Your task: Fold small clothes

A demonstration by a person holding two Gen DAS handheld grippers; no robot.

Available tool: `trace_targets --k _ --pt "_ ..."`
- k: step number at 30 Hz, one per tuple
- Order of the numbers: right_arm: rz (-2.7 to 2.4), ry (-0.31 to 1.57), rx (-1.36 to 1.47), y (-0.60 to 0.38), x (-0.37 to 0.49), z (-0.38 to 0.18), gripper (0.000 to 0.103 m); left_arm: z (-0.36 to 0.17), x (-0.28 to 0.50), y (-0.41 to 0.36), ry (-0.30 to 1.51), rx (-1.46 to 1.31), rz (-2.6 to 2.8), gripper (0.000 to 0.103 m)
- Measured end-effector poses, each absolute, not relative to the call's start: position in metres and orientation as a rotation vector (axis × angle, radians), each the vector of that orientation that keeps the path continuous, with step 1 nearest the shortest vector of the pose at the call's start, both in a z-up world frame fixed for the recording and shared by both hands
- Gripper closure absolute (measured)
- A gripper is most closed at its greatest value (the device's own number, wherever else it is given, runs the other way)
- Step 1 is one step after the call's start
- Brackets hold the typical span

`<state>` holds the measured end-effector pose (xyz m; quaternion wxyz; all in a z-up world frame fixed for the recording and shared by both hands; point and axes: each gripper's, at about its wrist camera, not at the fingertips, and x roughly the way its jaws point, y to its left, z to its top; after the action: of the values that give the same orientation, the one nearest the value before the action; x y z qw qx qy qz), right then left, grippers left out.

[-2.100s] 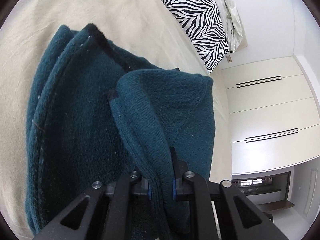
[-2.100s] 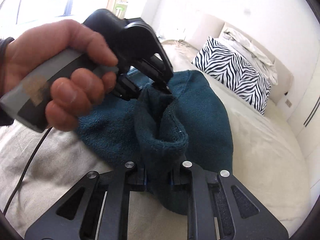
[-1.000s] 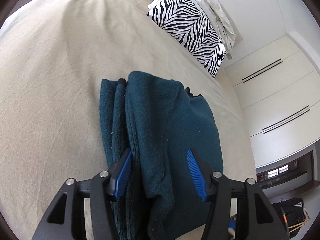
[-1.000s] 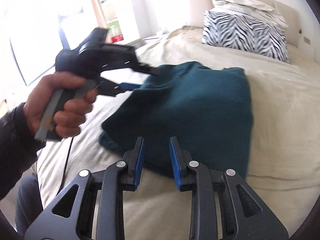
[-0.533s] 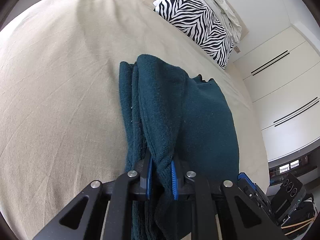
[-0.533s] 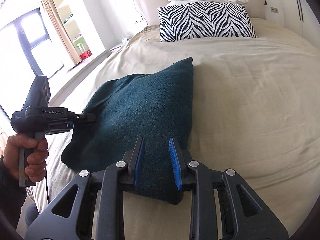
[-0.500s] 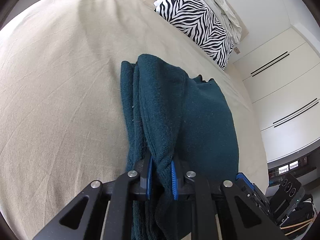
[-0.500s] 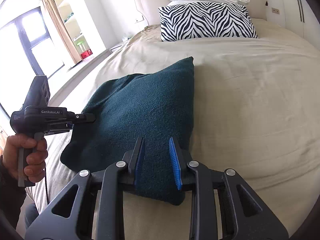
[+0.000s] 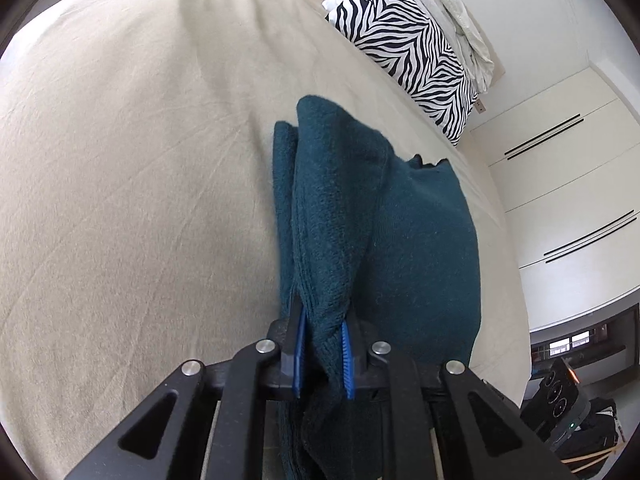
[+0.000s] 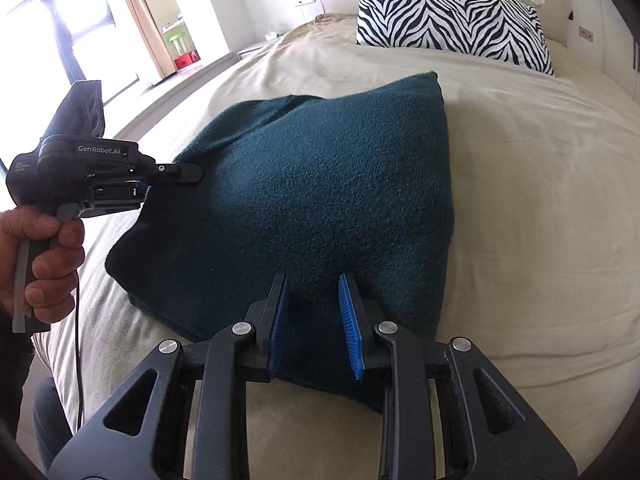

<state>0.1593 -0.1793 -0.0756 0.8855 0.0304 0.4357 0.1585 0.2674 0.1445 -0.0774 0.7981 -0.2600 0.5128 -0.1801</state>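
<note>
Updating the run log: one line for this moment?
left gripper: shut on teal sweater | right gripper: open, straddling sweater edge | sweater: folded on bed

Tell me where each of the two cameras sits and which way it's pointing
Left wrist: sits on the left tool, looking along its fingers across the beige bed toward the zebra pillow; its own fingers pinch a fold of the teal garment.
Right wrist: sits on the right tool, looking toward the headboard; its fingers straddle the garment's near edge with a gap, and the left hand holding the other tool shows.
Shared: the garment, bed and pillow.
</note>
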Motion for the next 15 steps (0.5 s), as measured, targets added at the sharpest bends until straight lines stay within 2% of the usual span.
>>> trace_targets --k 5,11,13,15 --pt "0.344 0.911 0.076 -0.184 0.157 -0.084 0.078 -0.077 0.256 0.160 1.052 -0.676 -0.359 0.082" --pt "0.354 0.863 0.179 -0.209 0.150 -0.056 0.078 -0.003 0.230 0.142 0.867 -0.433 -0.231 0.078" --pt "0.360 0.838 0.244 -0.219 0.152 -0.049 0.078 0.012 0.227 0.120 0.836 -0.366 -0.265 0.064" --pt "0.359 0.857 0.272 -0.223 0.159 -0.055 0.078 0.009 0.230 0.092 0.856 -0.268 -0.290 0.058"
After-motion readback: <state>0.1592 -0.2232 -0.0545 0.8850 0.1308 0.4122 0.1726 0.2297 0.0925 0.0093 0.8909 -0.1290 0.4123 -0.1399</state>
